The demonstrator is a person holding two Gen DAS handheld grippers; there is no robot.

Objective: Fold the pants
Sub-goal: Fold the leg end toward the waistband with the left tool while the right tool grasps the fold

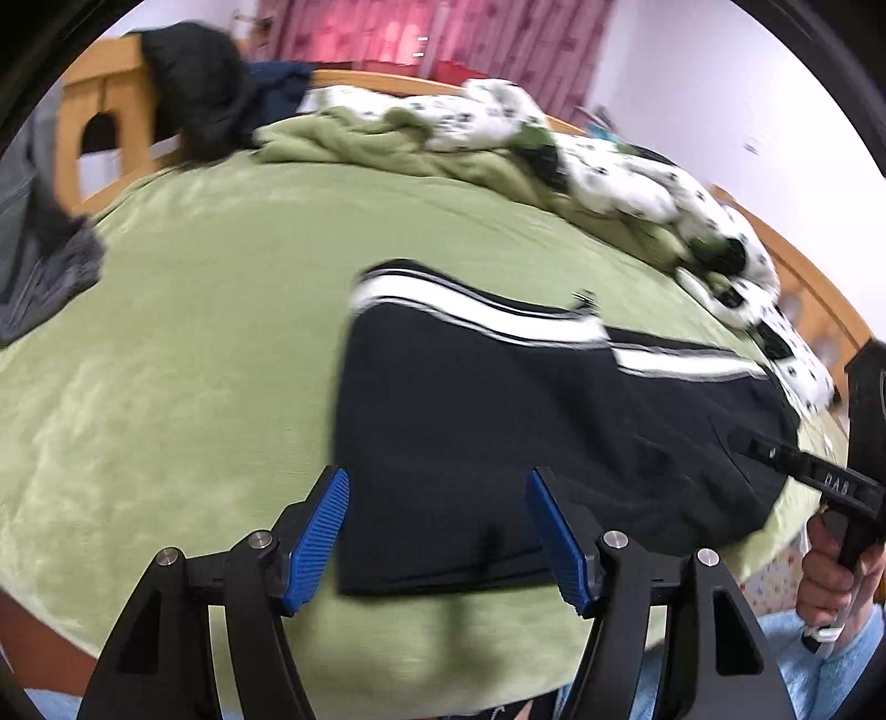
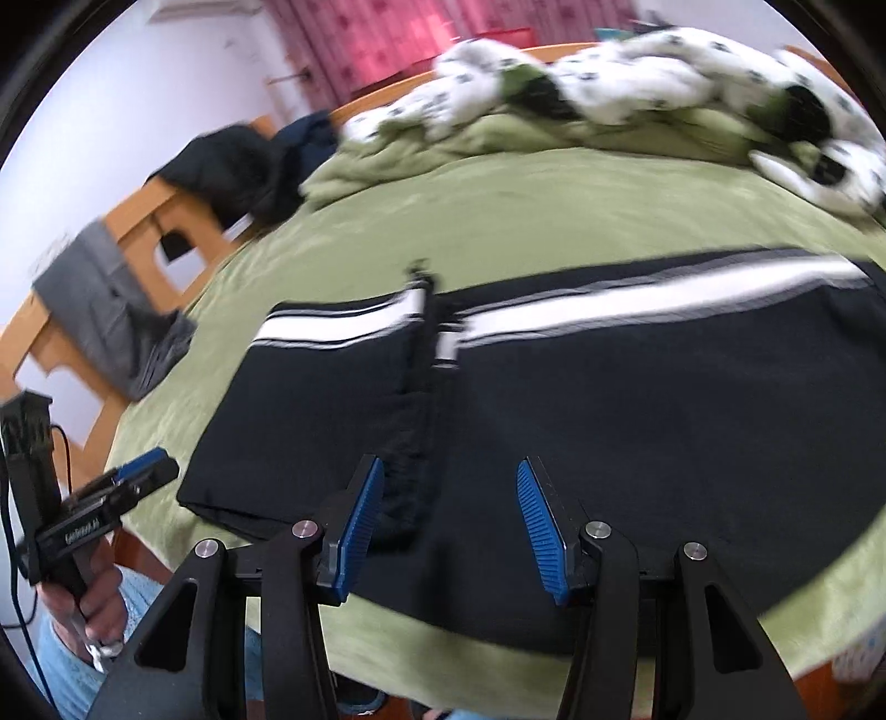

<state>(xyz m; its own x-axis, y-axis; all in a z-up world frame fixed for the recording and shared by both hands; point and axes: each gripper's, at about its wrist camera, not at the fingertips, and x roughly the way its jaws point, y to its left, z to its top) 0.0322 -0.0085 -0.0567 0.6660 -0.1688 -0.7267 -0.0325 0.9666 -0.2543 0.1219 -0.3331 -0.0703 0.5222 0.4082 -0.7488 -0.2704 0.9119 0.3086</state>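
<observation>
Green fleece bedding (image 1: 183, 343) covers the bed that fills both views, and the nearest things over it are the two tools. From the left wrist camera, the left tool (image 1: 437, 531) hangs over the near edge of the bed with its blue ribbed pads (image 1: 318, 534) spread wide and nothing between them. From the right wrist camera, the right tool (image 2: 449, 529) is likewise wide open and empty, poised above the near hem of the garment.

Just beyond the pads lie the black pants with white side stripes (image 1: 531, 426), spread flat across the bedding, one end folded over so that a cloth edge crosses the middle (image 2: 426, 387). The stripes run along the far side. In the left view the pants sit to the right of centre, and the right tool's black body (image 1: 803, 471) shows at the right rim, gripped by a bare hand (image 1: 830, 576).

Farther back on the left, a grey garment (image 2: 111, 321) drapes over the wooden bed frame (image 2: 166, 243). At the far side a rumpled white blanket with dark spots (image 2: 637, 83) and dark clothes (image 1: 199, 88) are piled. Behind them hang pink curtains (image 1: 421, 39).
</observation>
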